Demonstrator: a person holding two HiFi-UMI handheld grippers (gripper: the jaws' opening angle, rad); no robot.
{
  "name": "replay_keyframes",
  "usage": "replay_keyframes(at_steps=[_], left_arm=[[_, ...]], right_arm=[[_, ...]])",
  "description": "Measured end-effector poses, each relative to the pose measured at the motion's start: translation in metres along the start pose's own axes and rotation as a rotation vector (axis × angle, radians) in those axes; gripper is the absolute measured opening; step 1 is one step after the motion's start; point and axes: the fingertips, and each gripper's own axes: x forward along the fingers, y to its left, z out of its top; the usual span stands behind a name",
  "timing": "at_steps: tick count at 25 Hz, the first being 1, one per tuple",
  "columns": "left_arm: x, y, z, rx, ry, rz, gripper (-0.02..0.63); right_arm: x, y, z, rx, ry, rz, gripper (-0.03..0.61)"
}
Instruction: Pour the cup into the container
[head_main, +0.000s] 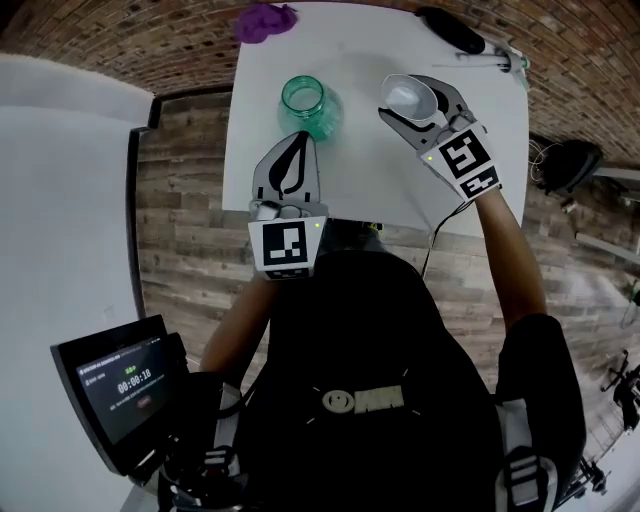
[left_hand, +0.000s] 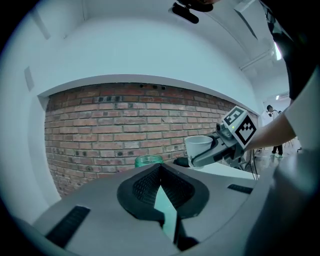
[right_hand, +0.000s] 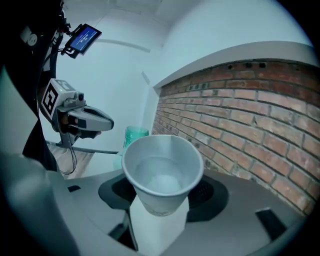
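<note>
Cup (right_hand: 161, 175) sits upright, mouth up, in right gripper (head_main: 408, 100).

The glass jar (head_main: 303, 100) is set on the desk (head_main: 360, 170), left of the cup (head_main: 408, 96). A cloth (head_main: 265, 20) is laid behind the jar.

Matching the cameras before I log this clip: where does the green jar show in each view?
Head view: the green jar stands at upper centre.
Left gripper view: the green jar is just below centre, only its top showing.
Right gripper view: the green jar is left of centre, partly behind the cup's rim.
Shared landmark: the white cup, to the jar's right in all three.
</note>
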Motion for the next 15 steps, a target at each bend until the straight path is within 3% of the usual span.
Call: replay_keyframes(at_steps=[5, 15], left_arm=[[-0.007, 0.04, 0.0, -0.024, -0.006, 0.012, 0.002], [-0.009, 0.07, -0.007, -0.067, -0.02, 0.005, 0.002]], right_arm=[[0.039, 0.018, 0.053, -0.132, 0.082, 0.116, 0.273], [0.068, 0.026, 0.065, -0.296, 0.287, 0.234, 0.273]])
